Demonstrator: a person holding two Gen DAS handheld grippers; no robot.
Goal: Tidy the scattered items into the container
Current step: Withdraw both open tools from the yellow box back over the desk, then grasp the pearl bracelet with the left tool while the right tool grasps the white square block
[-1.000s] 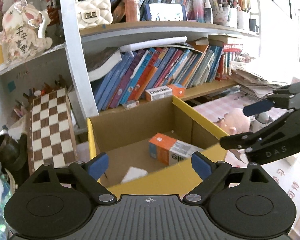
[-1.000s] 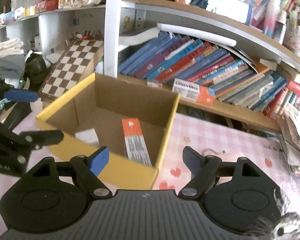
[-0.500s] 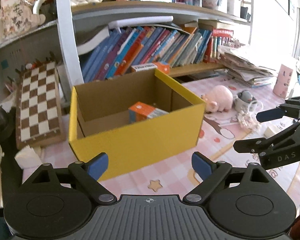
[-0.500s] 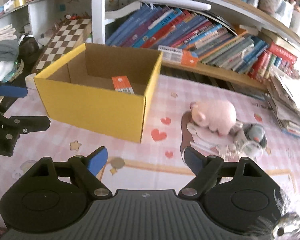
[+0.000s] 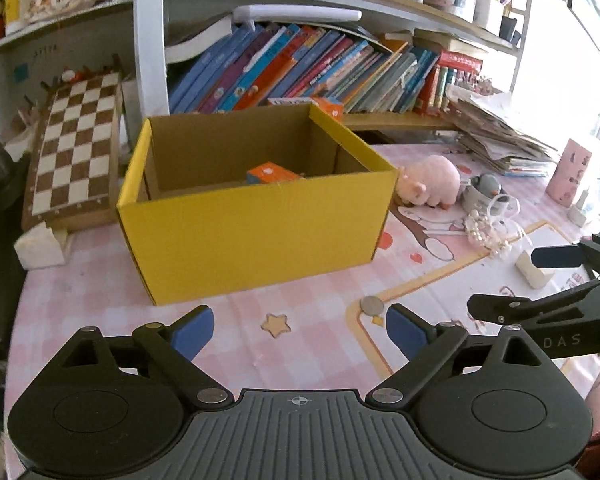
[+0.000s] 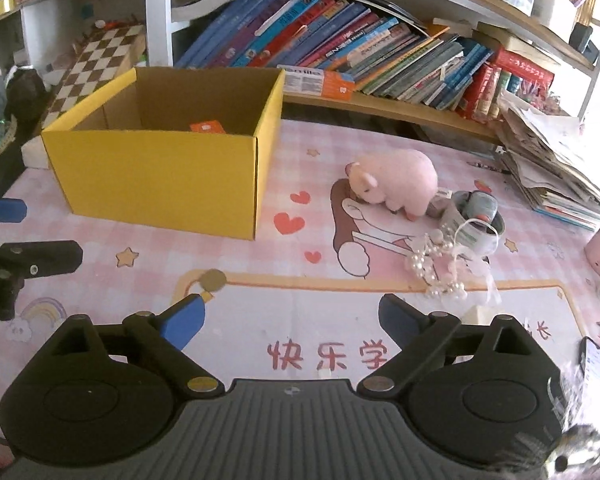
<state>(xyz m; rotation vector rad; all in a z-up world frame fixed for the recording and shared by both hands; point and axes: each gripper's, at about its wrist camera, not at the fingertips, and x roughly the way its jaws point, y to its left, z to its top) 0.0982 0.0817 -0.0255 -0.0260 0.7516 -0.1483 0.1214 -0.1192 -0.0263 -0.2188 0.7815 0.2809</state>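
Both empty: left gripper [image 5: 300,326] spread wide, right gripper [image 6: 290,314] too. Yellow box [image 6: 160,176] at desk's back-left, orange carton [image 6: 207,127] inside. Coin [image 6: 214,280] flat, slippery. Plush pig [image 6: 394,178] mid-desk: soft, light, pinch across body. Bead string [image 6: 440,270] floppy, snag-prone.

The orange box [image 5: 271,172] inside the yellow box [image 5: 256,236] is mostly hidden by the front wall; only its top is seen, and the box floor is concealed in both views. The right gripper [image 5: 520,280] is cut off by the right edge of the left wrist view, so its jaws are shown only in part. The left gripper [image 6: 24,232] is likewise cut by the left edge of the right wrist view. A small white block [image 5: 534,272] is partly covered by the right gripper. Book titles on the shelf [image 6: 380,104] are too small to be read. A phone [image 6: 594,364] is clipped at the right edge.
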